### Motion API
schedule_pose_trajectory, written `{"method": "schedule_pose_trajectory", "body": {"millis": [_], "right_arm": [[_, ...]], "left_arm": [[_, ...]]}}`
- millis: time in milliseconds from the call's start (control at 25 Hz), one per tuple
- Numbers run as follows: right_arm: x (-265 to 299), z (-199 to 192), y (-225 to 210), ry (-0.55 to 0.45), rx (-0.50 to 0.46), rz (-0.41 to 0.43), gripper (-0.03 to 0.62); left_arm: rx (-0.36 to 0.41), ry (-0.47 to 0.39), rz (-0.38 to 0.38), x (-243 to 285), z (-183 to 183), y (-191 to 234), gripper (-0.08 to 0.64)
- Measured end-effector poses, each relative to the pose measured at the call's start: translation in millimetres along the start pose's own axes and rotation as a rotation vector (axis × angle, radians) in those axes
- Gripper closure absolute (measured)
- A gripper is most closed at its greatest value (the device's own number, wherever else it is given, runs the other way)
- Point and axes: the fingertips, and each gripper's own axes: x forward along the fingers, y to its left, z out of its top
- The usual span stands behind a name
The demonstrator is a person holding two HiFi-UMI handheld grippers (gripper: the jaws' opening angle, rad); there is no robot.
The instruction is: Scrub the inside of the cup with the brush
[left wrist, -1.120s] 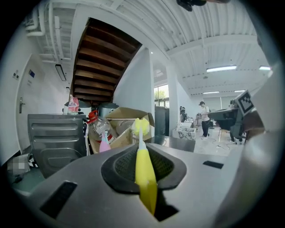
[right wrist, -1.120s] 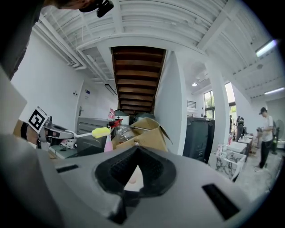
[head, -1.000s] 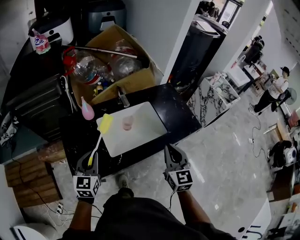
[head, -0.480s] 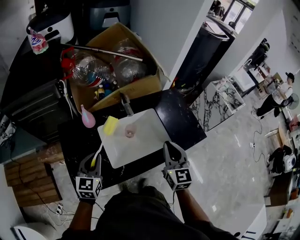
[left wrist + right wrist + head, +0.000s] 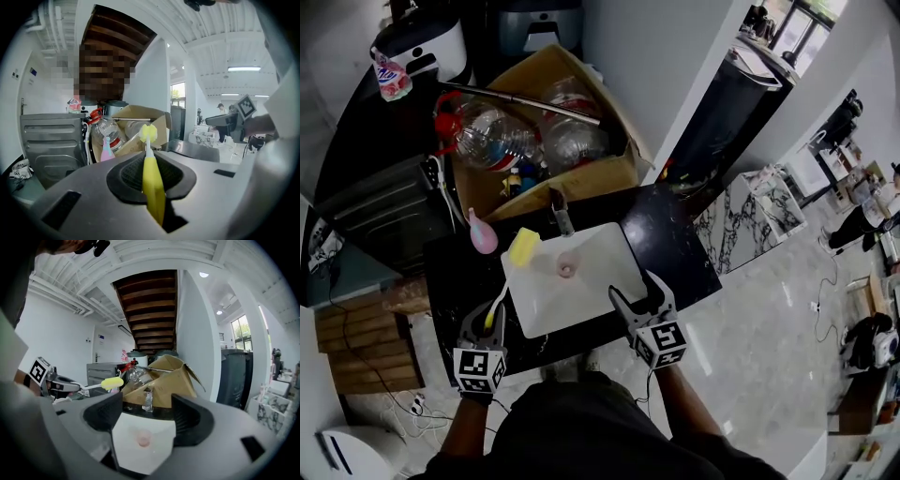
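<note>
A small pink cup stands upright in the white sink basin; it also shows in the right gripper view as the cup. My left gripper is shut on the yellow handle of the brush. The brush's yellow sponge head hangs over the basin's left rim, left of the cup and apart from it. My right gripper is at the basin's near right edge. Its jaws have just been opening, stand wide apart and hold nothing.
A faucet rises behind the basin on the black counter. A pink bottle stands at the left. Behind is a cardboard box with plastic bottles. A wooden crate sits on the floor at the left.
Both grippers came closer to the sink. The right gripper's jaws went from shut to wide open. The brush head moved from above the counter to the basin's left rim.
</note>
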Motion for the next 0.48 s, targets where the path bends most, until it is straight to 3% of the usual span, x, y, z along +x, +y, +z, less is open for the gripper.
{"method": "schedule_pose_trajectory", "body": {"millis": [480], "right_arm": [[38.4,-45.2,-3.0,0.154,-0.074,0.137,0.284]], "left_arm": [[-0.012,0.032,0.048,12.5,-6.4,-9.4,0.523]]}}
